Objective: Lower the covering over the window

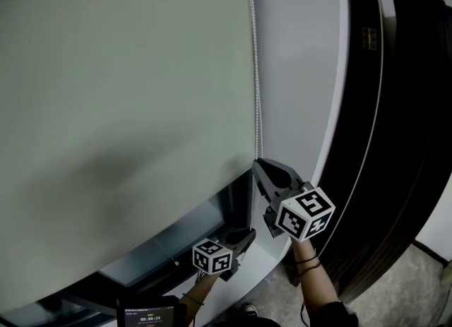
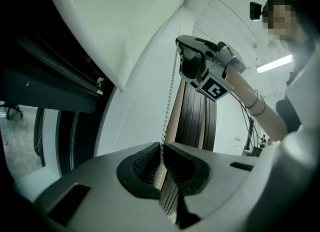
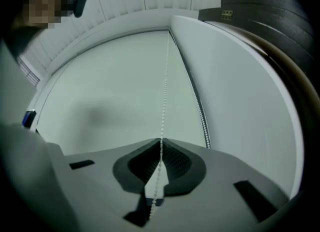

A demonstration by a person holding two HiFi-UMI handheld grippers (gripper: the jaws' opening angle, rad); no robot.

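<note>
Although the roller blind [image 1: 120, 106] hangs over most of the window, a slanting strip of bare glass [image 1: 166, 248] and dark frame shows beneath its bottom edge in the head view. The covering therefore looks most of the way down but not fully lowered.

The bead chain [image 1: 256, 92] that works the blind runs down its right edge, against the pale wall. The right gripper [image 1: 258, 167] is on that chain at about the level of the blind's bottom edge. Its own view shows the fingers [image 3: 175, 158] closed together, with the chain pinched at their tips and a loose length trailing back between them. The left gripper [image 1: 248, 234] sits lower on the same side, near the white sill. In the left gripper view its fingers [image 2: 142, 163] are likewise drawn in tight on the chain, which rises from them towards the right gripper above. Both grippers thus hold one strand, the right above the left, with a short run of beads between them.

The right gripper view shows a second strand [image 3: 200, 110] close against the blind's edge, untouched by either gripper.

What seems left is a few more pulls on the held strand until the bottom edge reaches the sill and the glass strip is covered. The frames do not show whether the held strand is the one that lowers the blind.
</note>
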